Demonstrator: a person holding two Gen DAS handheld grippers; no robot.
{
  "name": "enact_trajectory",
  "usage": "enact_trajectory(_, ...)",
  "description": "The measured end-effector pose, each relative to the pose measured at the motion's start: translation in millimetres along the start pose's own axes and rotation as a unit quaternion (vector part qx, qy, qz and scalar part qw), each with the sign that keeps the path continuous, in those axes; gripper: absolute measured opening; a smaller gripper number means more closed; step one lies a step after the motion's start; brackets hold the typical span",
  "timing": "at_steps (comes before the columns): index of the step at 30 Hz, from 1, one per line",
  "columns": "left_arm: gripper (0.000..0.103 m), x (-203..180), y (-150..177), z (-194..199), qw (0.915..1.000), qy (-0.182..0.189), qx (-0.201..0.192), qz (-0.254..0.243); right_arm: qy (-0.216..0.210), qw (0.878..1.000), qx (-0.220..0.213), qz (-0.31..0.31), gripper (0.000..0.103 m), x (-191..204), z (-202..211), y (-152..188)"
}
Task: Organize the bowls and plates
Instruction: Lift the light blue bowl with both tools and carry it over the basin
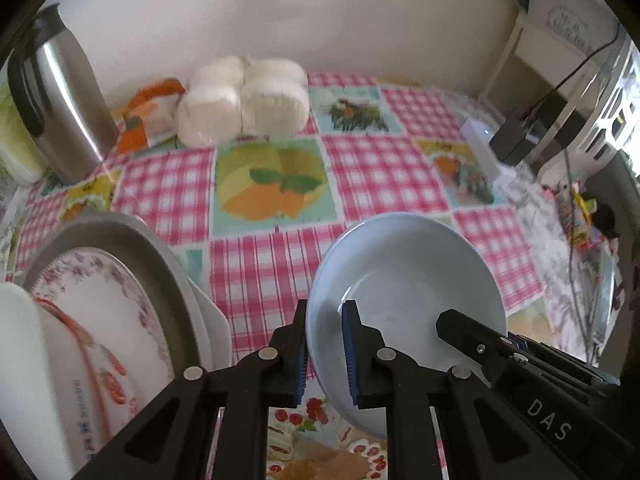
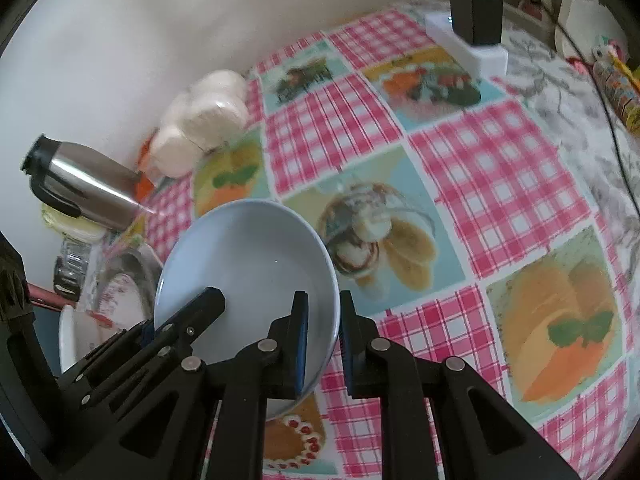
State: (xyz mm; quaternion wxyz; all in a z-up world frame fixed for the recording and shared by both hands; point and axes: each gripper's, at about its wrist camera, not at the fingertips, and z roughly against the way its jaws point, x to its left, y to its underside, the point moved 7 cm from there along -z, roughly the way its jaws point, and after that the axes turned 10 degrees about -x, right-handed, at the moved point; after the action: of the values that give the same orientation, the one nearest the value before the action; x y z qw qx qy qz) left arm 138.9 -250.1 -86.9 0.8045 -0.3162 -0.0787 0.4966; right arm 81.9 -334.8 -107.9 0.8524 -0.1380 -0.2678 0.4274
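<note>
the pale blue bowl (image 1: 404, 292) is held tilted above the checked table (image 1: 272, 264), clear of the cloth, with both tools on its rim at once. the left gripper (image 1: 326, 354) has its fingers (image 1: 349, 352) closed on the rim's left edge, one pad outside the wall and one inside. the right gripper (image 2: 323, 344) is closed on the opposite edge in the same way, wall pinched between the blue pads. in the left wrist view the other tool's black finger reaches into the bowl from the right.

the bowl looks like glazed ceramic or hard melamine: stiff, smooth, probably slippery against the ribbed pads, and breakable if it drops on the table. it is shallow with a thin, flared rim, so the rim is the only place narrow fingers can take it; the curved wall gives little flat surface, and a single pinch would likely let it swing. two opposite pinches keep it level, so i judge this a sound hold as long as both stay firm.

to the left stands a stack: a grey plate (image 1: 132, 248) with a flowered plate (image 1: 104, 304) on it, and a white red-trimmed dish (image 1: 36, 360) nearest the camera. setting glaze on glaze calls for a slow, gentle lowering.
</note>
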Motion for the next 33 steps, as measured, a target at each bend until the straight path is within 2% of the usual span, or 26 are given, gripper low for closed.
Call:
enact_trajectory(11,0.018,8.3,-25.9,53.8,0.9992,-0.004,-0.039,0.002,-0.023,0.998,-0.051,0.029,0.015,39.3,49.0,-18.6)
enact_trajectory(16,0.018,18.0,-29.2,74.1,0.9985,0.006,-0.051,0.021,-0.03,0.997,-0.063,0.043,0.015,56.6,63.5,-20.5)
enact_trajectory(33,0.018,86.1,-28.4,133.7,0.9921,-0.007,-0.092,0.085,-0.069,0.99,-0.075,0.095,0.015,136.9,82.3,-8.0)
